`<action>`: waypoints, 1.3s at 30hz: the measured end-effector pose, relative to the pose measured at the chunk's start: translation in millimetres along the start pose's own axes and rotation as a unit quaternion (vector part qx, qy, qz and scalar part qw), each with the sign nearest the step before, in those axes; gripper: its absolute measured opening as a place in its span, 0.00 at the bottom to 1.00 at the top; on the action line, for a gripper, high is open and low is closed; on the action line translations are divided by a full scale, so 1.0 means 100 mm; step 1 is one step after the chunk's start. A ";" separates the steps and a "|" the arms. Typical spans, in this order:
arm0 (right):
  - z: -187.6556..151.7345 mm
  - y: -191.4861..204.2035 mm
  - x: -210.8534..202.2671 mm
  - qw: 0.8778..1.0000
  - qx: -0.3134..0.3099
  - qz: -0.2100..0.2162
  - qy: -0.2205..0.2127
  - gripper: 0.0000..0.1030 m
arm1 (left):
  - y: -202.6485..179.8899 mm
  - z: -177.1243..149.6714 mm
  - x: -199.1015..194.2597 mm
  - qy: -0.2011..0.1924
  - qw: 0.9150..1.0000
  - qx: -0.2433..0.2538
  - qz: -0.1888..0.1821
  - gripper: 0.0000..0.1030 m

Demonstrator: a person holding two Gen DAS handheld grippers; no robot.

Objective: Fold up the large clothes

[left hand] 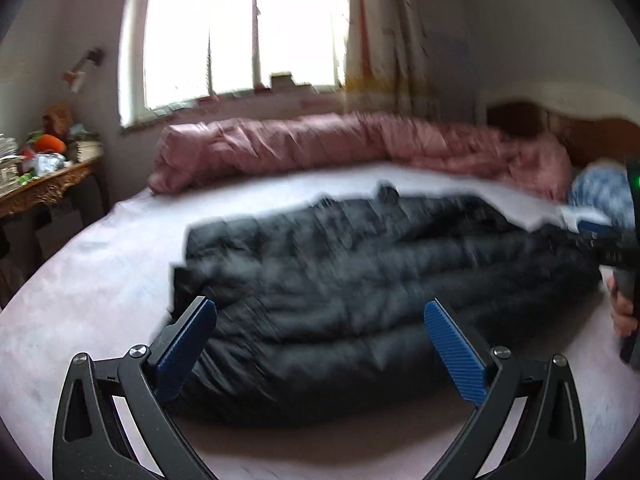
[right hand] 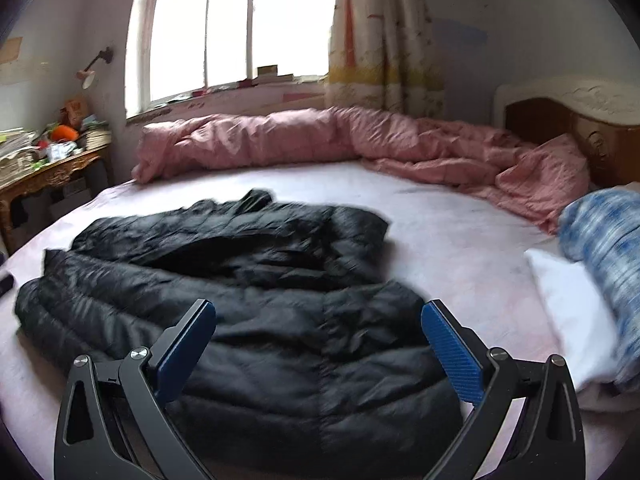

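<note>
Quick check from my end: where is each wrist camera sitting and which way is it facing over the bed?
Left wrist: behind the open left gripper, facing the black jacket and window; the right gripper and a hand show at right.
Right wrist: behind the open right gripper, facing the jacket's right end and a blue pillow; no hand visible.
Shared: jacket, pink quilt, window, side table.
</note>
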State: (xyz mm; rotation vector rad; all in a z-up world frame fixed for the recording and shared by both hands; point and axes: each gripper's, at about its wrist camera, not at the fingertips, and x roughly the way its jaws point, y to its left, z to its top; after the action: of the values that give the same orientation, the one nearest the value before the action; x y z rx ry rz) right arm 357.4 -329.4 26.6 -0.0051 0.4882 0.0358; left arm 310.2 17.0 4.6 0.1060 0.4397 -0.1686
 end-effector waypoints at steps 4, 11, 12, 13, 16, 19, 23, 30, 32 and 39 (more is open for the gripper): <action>-0.10 0.10 -0.11 1.000 -0.012 -0.006 0.001 1.00 | -0.13 -0.04 -0.11 -0.010 1.000 0.022 0.011 1.00; -0.15 0.04 -0.17 1.000 0.012 -0.001 0.007 1.00 | -0.13 -0.09 -0.19 -0.009 1.000 0.017 0.025 1.00; -0.15 0.02 -0.16 1.000 0.017 -0.002 0.009 1.00 | -0.09 -0.09 -0.19 -0.009 1.000 0.011 0.025 1.00; -0.15 0.00 -0.17 1.000 0.022 -0.002 0.010 1.00 | -0.08 -0.09 -0.19 -0.006 1.000 0.008 0.025 1.00; -0.15 -0.01 -0.18 1.000 0.020 0.006 0.013 1.00 | -0.09 -0.09 -0.16 0.007 0.999 0.026 0.021 1.00; -0.17 0.01 -0.17 0.998 -0.022 0.039 0.032 1.00 | -0.19 -0.16 -0.24 0.002 0.995 0.099 0.029 1.00; -0.24 0.15 -0.14 0.992 -0.093 0.054 0.061 1.00 | -0.31 -0.23 -0.21 0.010 0.988 0.154 0.034 1.00; -0.51 0.71 -0.11 0.959 -0.266 0.028 0.096 1.00 | -0.63 -0.44 0.20 0.093 0.960 0.243 0.105 1.00; -0.57 0.81 0.07 0.950 -0.287 -0.026 0.119 0.99 | -0.64 -0.47 0.35 0.123 0.952 0.244 0.135 0.99; -0.48 0.58 0.32 0.961 -0.214 -0.093 0.150 0.79 | -0.35 -0.42 0.54 0.140 0.958 0.182 0.170 0.50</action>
State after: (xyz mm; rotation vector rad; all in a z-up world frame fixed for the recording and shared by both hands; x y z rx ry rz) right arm 361.2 -270.9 -30.9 -0.4882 0.7750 -0.0451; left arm 334.7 -19.4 -58.7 0.5701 0.6618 0.1084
